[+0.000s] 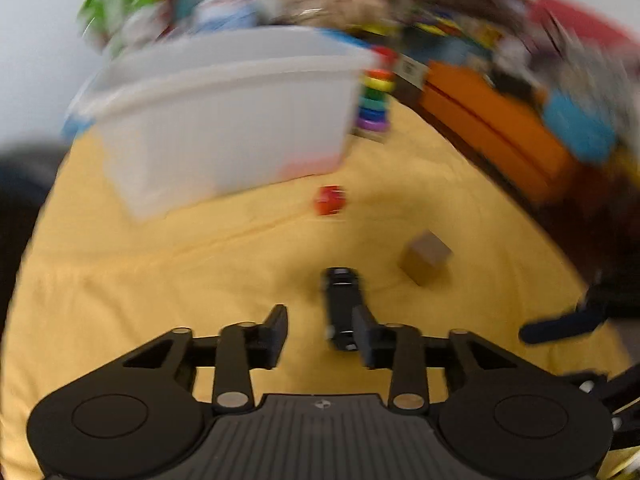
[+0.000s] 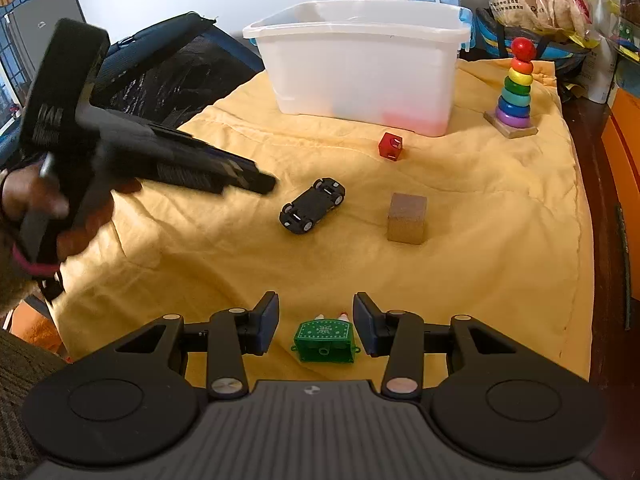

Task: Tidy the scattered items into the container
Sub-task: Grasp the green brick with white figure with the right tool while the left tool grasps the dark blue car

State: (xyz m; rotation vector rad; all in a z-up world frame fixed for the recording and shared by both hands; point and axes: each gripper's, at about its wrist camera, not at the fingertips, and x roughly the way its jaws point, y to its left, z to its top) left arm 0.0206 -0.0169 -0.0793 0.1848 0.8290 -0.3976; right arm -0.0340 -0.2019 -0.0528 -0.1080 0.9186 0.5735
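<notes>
The upside-down toy car (image 1: 340, 308) lay just beyond the left hand-held gripper (image 1: 320, 332), partly open and empty, overlapping its right finger.

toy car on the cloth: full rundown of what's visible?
The toy car is small, black, plastic-looking, and lies upside down: its flat underside faces up with four light-hubbed wheels at the corners. It rests on the yellow cloth, angled diagonally in the right wrist view, between the white bin and the near edge, left of the brown block. Nothing else touches it. The left gripper hangs open just short of it, one finger overlapping it in that blurred view.
</notes>
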